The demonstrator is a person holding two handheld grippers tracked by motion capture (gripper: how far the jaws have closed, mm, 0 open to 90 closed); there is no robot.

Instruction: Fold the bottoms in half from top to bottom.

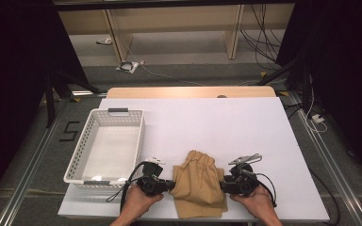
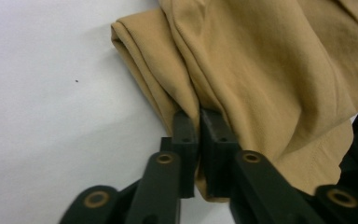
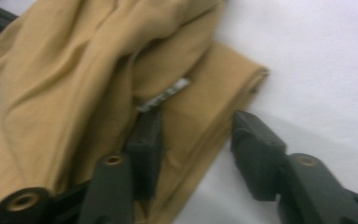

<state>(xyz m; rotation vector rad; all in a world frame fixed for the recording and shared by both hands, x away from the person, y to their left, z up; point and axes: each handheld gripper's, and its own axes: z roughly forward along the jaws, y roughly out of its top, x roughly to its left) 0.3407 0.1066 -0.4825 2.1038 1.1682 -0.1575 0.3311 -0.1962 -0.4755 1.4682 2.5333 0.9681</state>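
A: Start with the big things. What's on the white tabletop sheet [image 1: 226, 122]?

B: A white perforated plastic basket [image 1: 82, 150] with nothing in it stands at the left. Near the front edge lies a crumpled tan cotton garment [image 1: 198, 181], folded roughly on itself, well apart from the basket.

A: And the grippers?

B: The left gripper [image 1: 169, 185] comes in at the garment's left edge. In the left gripper view its jaws are pressed together on a fold of the cloth [image 2: 270, 84]. The right gripper [image 1: 224, 184] is at the opposite edge. In the right gripper view one jaw lies on the fabric [image 3: 74, 70] and the other on the bare sheet, with the hem between them and not yet pinched.

A: So which step is this?

B: Taking hold of both sides, I'd judge. The right jaws need to finish closing on the hem before any lift or spreading.

A: Anything unclear?

B: What kind of garment it is. A small pale label [image 3: 164, 94] is too blurred to read, and the forearms are cut off by the bottom edge.
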